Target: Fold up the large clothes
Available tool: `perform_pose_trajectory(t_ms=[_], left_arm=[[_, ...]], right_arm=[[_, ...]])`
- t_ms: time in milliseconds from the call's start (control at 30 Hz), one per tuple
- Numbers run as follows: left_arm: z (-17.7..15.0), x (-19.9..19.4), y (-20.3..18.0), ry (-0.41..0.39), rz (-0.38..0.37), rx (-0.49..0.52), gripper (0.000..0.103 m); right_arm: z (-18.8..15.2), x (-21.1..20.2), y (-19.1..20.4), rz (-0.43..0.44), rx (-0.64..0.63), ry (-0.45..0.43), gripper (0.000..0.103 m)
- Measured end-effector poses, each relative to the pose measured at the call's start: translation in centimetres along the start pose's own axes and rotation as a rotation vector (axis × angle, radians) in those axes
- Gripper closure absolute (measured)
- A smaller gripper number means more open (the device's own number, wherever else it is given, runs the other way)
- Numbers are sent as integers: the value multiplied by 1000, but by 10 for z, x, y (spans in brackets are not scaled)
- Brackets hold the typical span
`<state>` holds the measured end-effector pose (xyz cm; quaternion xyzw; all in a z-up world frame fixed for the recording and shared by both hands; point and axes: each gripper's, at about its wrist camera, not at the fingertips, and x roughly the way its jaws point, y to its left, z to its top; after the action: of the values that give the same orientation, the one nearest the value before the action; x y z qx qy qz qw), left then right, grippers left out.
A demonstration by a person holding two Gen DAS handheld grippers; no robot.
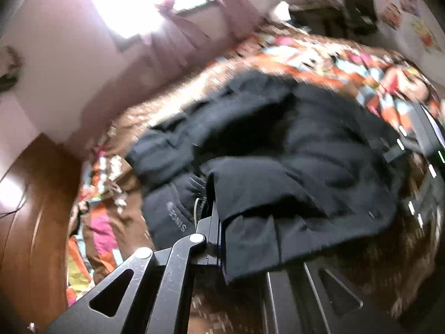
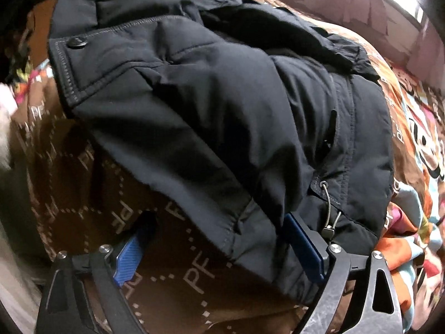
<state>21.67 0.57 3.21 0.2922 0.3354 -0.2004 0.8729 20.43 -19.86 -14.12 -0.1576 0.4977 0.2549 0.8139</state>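
Observation:
A large dark navy padded jacket point(image 1: 278, 144) lies bunched on a brown patterned bedspread point(image 1: 389, 264). In the left wrist view my left gripper point(image 1: 219, 222) is shut on a fold of the jacket's edge, which drapes over and hides the right finger. In the right wrist view the jacket point(image 2: 222, 97) fills the frame. My right gripper point(image 2: 219, 236) is open, its blue-padded fingers point(image 2: 128, 258) wide apart. The jacket's hem lies between them, over the right finger, with a drawcord toggle point(image 2: 328, 228) beside it.
The bedspread point(image 2: 167, 278) has a brown area with dotted "PF" marks and a colourful cartoon print point(image 2: 417, 167). A wooden door point(image 1: 33, 222) stands at left, a bright window point(image 1: 133, 0) with purple curtains behind, and my other gripper point(image 1: 428, 139) at the right edge.

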Motion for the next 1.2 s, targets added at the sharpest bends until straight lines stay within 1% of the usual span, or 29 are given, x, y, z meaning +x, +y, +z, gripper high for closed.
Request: perform_pose_trajectory(t_ms=[133,200,300,333,367,400,433,500,533,600,633,667,700,767,833,867,933,1033,1100,1133,1200], left_arm=[[-41,4,-16,108,-86,54,98],[-56,7,-21,156,-103,66,95],[-77,15,-28,238,-140,83,87],[-83,15,-29,261,-163,81,85],[-87,15,-29,274,-194,69,80],[-91,13,-28,277,-221,49,77],[-95,12,-27,279,-252,29,71],[-98,6,-21,286,-324,-33,66],[-99,4,-17,289,-350,-59,62],[-102,0,-8,290,-384,-126,54],[-106,0,-2,298,-397,-174,48],[-109,1,4,306,-402,-219,46],[-111,3,10,313,-411,-265,45],[-116,9,22,336,-454,-388,43],[-118,15,30,357,-476,-488,43],[-120,16,32,364,-483,-523,43],[-118,16,37,369,-496,-558,43],[-115,3,51,323,-504,-597,43],[-115,-4,65,276,-513,-647,43],[-117,-5,71,265,-503,-683,41],[-122,2,79,283,-485,-730,39]], right_arm=[[4,8,-9,26,33,8,10],[13,9,-17,63,65,7,10],[25,6,-22,83,74,1,10],[29,5,-24,89,70,3,10],[33,5,-26,106,63,15,10],[36,6,-28,118,57,27,10],[38,7,-29,134,45,49,10],[38,4,-24,146,-5,97,10],[37,2,-24,153,-26,112,10],[32,-5,-25,167,-45,126,10],[30,-11,-29,175,-44,130,10],[29,-14,-33,179,-43,131,10],[29,-21,-38,180,-40,127,10],[26,-36,-48,160,-29,105,10],[26,-43,-58,137,-9,93,10],[25,-45,-67,116,12,85,10],[19,-50,-73,80,48,78,10],[18,-49,-95,47,119,85,10],[11,-48,-108,37,166,101,10],[10,-45,-109,31,177,110,10],[4,-40,-120,5,209,131,10]])
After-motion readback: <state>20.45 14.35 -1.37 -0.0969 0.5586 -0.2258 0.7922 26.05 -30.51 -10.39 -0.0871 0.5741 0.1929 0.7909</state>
